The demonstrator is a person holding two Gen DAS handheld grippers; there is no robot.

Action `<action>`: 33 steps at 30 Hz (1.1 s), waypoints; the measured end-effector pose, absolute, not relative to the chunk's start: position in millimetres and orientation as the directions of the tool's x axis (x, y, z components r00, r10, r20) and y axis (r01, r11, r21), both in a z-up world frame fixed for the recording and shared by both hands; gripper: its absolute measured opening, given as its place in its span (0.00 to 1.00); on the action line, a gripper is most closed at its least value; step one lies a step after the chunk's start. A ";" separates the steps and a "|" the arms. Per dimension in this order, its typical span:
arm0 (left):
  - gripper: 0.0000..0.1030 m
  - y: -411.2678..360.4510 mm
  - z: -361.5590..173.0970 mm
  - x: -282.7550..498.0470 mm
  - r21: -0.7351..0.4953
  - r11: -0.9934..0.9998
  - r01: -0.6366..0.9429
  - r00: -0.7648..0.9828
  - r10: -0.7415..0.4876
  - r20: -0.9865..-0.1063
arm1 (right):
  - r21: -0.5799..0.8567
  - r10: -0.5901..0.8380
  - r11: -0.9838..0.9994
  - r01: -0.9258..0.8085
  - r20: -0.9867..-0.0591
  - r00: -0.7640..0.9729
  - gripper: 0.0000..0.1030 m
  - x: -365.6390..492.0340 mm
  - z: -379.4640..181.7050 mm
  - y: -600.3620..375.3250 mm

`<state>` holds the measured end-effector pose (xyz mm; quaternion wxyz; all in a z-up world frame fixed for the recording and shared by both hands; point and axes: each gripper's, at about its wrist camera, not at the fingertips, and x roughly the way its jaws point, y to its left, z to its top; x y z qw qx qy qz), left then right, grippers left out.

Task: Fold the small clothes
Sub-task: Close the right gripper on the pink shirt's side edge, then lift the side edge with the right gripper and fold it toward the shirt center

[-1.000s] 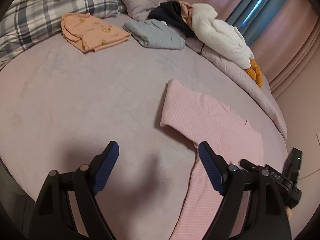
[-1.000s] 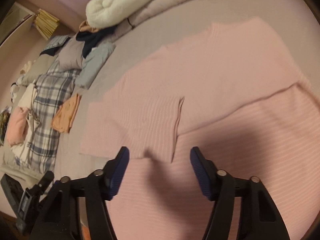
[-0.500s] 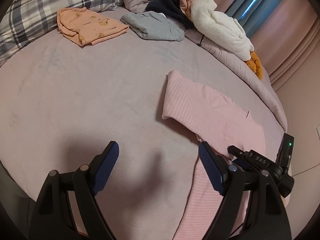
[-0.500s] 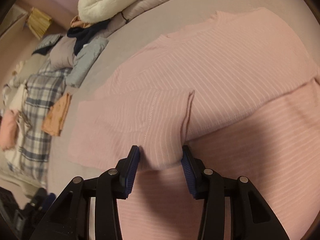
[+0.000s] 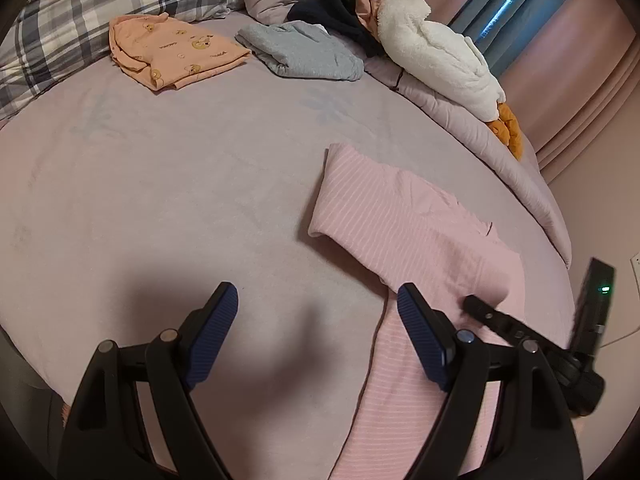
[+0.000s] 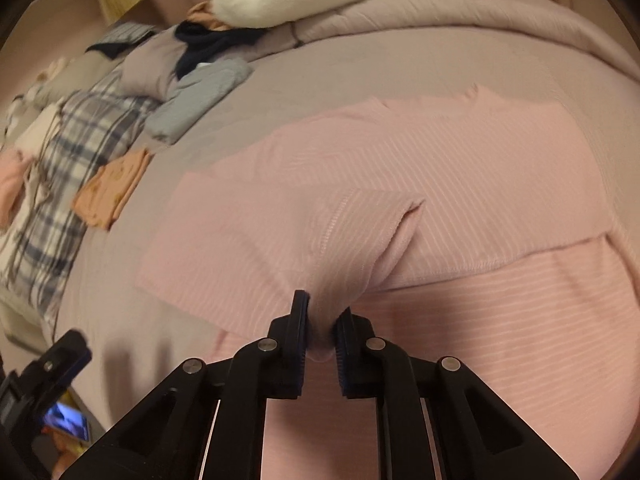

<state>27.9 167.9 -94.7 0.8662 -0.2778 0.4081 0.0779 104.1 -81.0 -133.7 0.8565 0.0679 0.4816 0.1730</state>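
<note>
A pink striped top lies spread on the lilac bed sheet, with one sleeve folded over its body. My right gripper is shut on the folded sleeve's lower edge, and the cloth bunches between its blue pads. In the left wrist view the same pink top lies at right, with the right gripper's black body at its far right. My left gripper is open and empty above the sheet, its right finger over the top's left edge.
A folded orange garment and a folded grey-blue garment lie at the back. Behind them are a plaid pillow, dark clothes, a white fleece and a rolled lilac duvet. Curtains hang at right.
My right gripper moved in on the folded sleeve and closed from open onto its edge, lifting and bunching the cloth. My left gripper stayed open and shifted slightly.
</note>
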 end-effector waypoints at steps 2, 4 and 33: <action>0.80 168.3 -95.3 29.6 -0.414 0.834 -0.366 0.651 -0.089 -0.754 | 0.266 0.357 0.932 -0.246 -0.790 0.498 0.14 103.9 -123.5 -81.6; 0.80 167.8 -95.9 31.4 -0.414 0.833 -0.367 0.644 -0.093 -0.759 | 0.254 0.356 0.932 -0.259 -0.775 0.522 0.13 107.2 -113.6 -80.8; 0.54 130.1 -81.5 135.6 -0.400 0.871 -0.286 0.648 -0.132 -0.750 | 0.130 0.238 0.971 -0.202 -0.634 0.736 0.13 147.0 -26.5 -172.1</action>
